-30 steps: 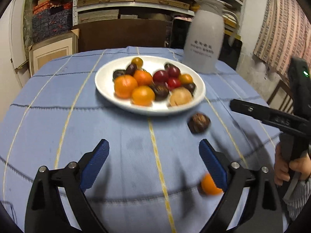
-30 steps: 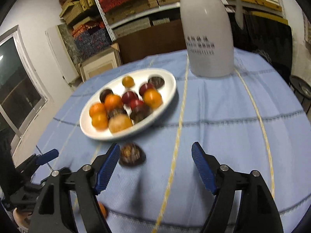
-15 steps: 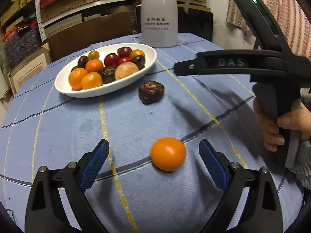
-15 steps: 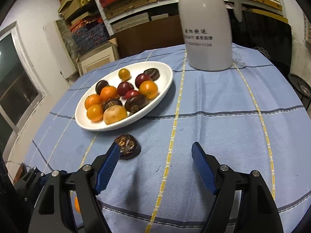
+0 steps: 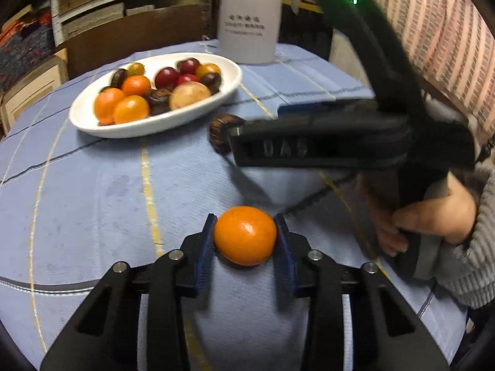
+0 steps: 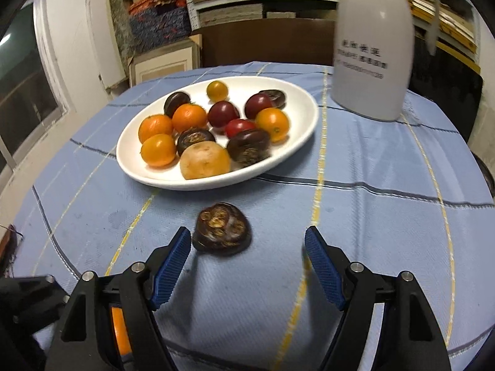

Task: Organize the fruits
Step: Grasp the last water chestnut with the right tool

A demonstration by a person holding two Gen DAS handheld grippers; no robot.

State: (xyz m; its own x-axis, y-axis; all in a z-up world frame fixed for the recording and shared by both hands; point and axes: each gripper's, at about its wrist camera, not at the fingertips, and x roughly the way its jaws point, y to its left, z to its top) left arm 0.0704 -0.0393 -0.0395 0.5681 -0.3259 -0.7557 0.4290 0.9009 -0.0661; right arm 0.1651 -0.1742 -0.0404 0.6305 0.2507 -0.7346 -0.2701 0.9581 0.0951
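Blue woven tablecloth with yellow and dark stripes (image 6: 371, 210) over round table; cluttered shelving behind; tall white plastic jug with printed label (image 6: 372, 49) at far edge. White oval ceramic plate (image 6: 297, 154) near centre, loaded with small oranges, dark red and brown fruits, one pale tan fruit. Two strays off the plate. Small round glossy orange fruit (image 5: 245, 235) on cloth at near edge, well apart from plate, sitting between blue ribbed pads (image 5: 205, 255) of left gripper (image 5: 244, 232); fingers closed in to both flanks, appear touching, not yet lifted. Dark brown wrinkled flattish fruit (image 6: 221, 232) on cloth just short of plate rim, inside spread of right gripper (image 6: 247, 241), wide open, holding nothing; left pad just beside fruit, right pad well clear. Handling, judged: orange light, smooth skin, somewhat yielding, prone to roll; grip across widest girth, moderate squeeze only. Brown fruit light, rough surface should hold well, firmness not determinable; grip across broad sides, recentre first.
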